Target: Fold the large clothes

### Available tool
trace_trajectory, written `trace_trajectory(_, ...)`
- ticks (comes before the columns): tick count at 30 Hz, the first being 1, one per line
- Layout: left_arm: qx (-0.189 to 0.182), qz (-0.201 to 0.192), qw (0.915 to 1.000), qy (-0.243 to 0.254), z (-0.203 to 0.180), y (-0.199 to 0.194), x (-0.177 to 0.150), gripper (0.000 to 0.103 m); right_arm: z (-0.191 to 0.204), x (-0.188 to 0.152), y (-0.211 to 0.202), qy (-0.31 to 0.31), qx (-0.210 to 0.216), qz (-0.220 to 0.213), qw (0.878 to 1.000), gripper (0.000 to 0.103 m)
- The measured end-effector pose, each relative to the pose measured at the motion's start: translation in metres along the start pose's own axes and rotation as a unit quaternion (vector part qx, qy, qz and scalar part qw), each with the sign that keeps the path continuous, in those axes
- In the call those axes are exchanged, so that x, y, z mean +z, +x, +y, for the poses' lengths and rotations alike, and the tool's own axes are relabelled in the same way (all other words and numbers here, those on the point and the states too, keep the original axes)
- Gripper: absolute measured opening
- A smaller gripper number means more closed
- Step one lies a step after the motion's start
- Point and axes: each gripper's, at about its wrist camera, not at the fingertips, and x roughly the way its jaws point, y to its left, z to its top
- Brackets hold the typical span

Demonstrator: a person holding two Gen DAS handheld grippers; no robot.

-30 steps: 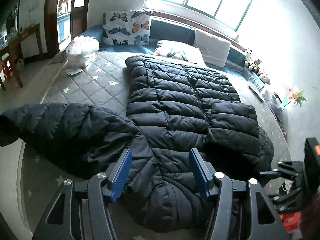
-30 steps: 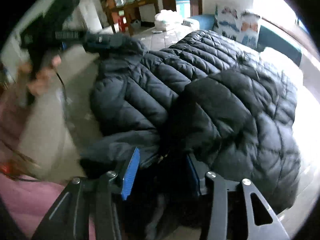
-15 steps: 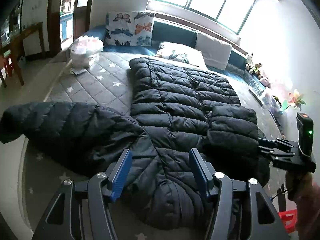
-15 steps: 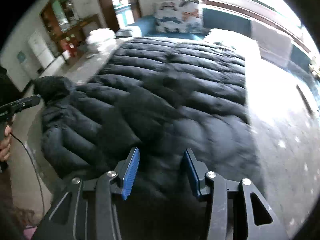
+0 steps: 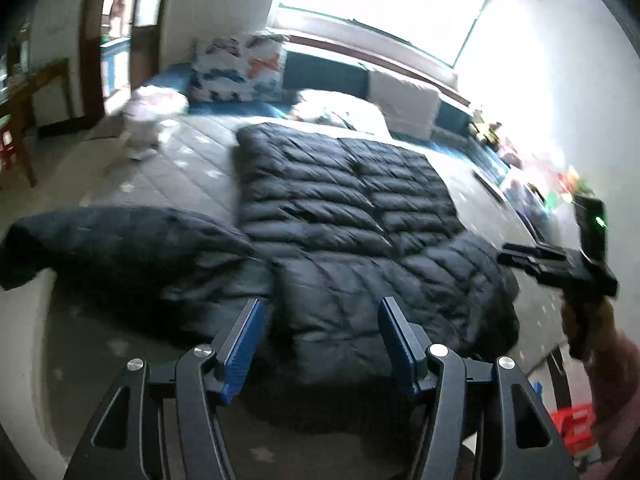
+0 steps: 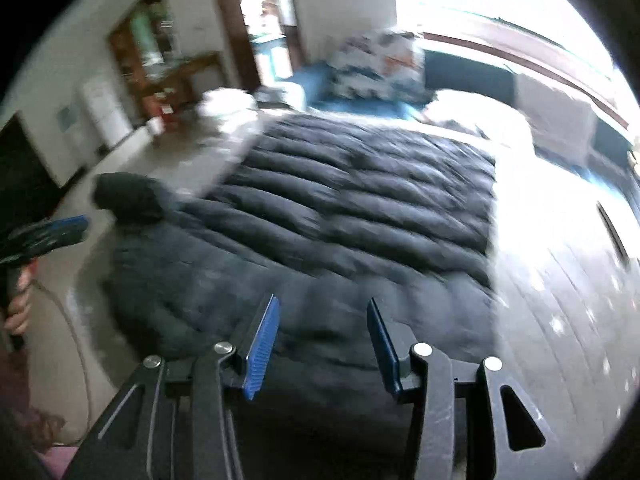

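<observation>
**A:** Black quilted jacket (image 5: 352,216) is lying spread across the grey bed (image 5: 192,172), straight ahead of both sets of fingers. One sleeve (image 5: 120,240) is trailing out past the left gripper's (image 5: 320,344) left finger, toward the bed's edge.

**B:** And the grippers?

**A:** Both are hanging above the near hem with jaws partly apart and nothing between the blue pads. The right gripper (image 6: 322,344) is showing jacket cloth beyond its fingertips, not in them. In the left view it is also appearing off to the right of the fingers, clear of the cloth.

**B:** What could be going wrong from here?

**A:** Puffy, slick fabric is likely slipping out of a shallow pinch, so a grab at the hem may be taking only the top layer. The trailing sleeve may be dragging off the bed and pulling the body askew. Both views are blurring, so exact contact is hard to tell.
</observation>
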Motion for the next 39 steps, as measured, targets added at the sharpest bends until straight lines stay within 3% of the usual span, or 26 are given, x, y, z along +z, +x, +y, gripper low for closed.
trace_trajectory(3, -0.022, 0.038, 0.9988, 0.023, -0.024, 0.033, -0.006, 0.063, -0.035, -0.022, 0.019, 0.03, -0.034, 0.029, 0.999, 0.05)
trace_trajectory(7, -0.012, 0.083, 0.9956, 0.04, -0.042, 0.085, -0.013, 0.063, -0.059, -0.046, 0.043, 0.037, -0.051, 0.037, 0.997, 0.05)
trace_trajectory(9, 0.012, 0.095, 0.9943, 0.048, -0.043, 0.107, -0.015, 0.063, -0.066, -0.048, 0.047, 0.041, -0.049, 0.03, 0.997, 0.05)
trace_trajectory(13, 0.02, 0.117, 0.9924, 0.031, -0.035, 0.125, -0.014, 0.063, -0.056, -0.032, 0.032, 0.03, -0.067, 0.032, 0.997, 0.05)
trace_trajectory(18, 0.017, 0.101, 0.9945, 0.022, -0.03, 0.12, -0.005, 0.063, -0.01, -0.013, 0.021, -0.044, -0.034, -0.001, 0.998, 0.05)
trace_trajectory(22, 0.008, 0.112, 0.9936, 0.008, -0.021, 0.126, -0.004, 0.063, 0.008, -0.015, 0.069, -0.078, -0.044, 0.05, 0.995, 0.05)
trace_trajectory(26, 0.007, 0.076, 0.997, 0.002, -0.009, 0.082, 0.002, 0.063, 0.009, -0.012, 0.075, -0.074, -0.055, 0.067, 0.993, 0.05)
trace_trajectory(30, 0.038, 0.023, 0.9978, -0.049, 0.037, 0.031, 0.006, 0.063, 0.033, -0.001, 0.048, -0.102, -0.041, 0.036, 0.993, 0.05)
trace_trajectory(34, 0.069, -0.023, 0.984, -0.163, 0.116, -0.01, -0.002, 0.069, 0.064, -0.002, 0.053, -0.141, -0.001, 0.035, 0.989, 0.05)
trace_trajectory(37, 0.075, -0.046, 0.9616, -0.26, 0.178, -0.029, -0.01, 0.069, 0.073, -0.015, 0.08, -0.163, -0.015, 0.074, 0.984, 0.05)
trace_trajectory(39, 0.06, -0.06, 0.9475, -0.308, 0.214, -0.035, -0.014, 0.069, 0.072, -0.019, 0.092, -0.166, -0.02, 0.084, 0.982, 0.051)
